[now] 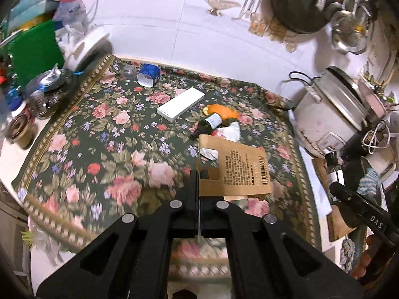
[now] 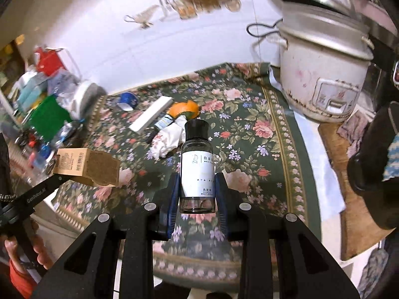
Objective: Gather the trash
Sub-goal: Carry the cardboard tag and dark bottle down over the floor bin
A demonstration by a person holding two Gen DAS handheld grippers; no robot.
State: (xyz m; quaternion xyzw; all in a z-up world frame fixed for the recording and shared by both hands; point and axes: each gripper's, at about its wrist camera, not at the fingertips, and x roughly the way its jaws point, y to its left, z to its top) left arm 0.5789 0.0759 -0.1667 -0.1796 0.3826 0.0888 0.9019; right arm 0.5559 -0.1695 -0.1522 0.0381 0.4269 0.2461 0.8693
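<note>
My left gripper [image 1: 199, 182] is shut on a brown cardboard package [image 1: 234, 167] and holds it above the floral cloth [image 1: 99, 129]; the package also shows at the left of the right wrist view [image 2: 87, 167]. My right gripper [image 2: 197, 186] is shut on a clear bottle with a black cap [image 2: 197, 167], held upright above the cloth. On the cloth lie a white flat box [image 1: 180, 103], a blue cup on its side [image 1: 148, 74], an orange peel [image 1: 222, 111], a small dark bottle [image 1: 208, 122] and crumpled white paper [image 2: 169, 137].
A white rice cooker [image 2: 321, 74] stands at the right edge of the table. Jars, a green board [image 1: 32, 54] and packets crowd the left side. A dark pan [image 1: 296, 2] and utensils hang on the white wall. A wooden board [image 2: 349, 174] lies at the right.
</note>
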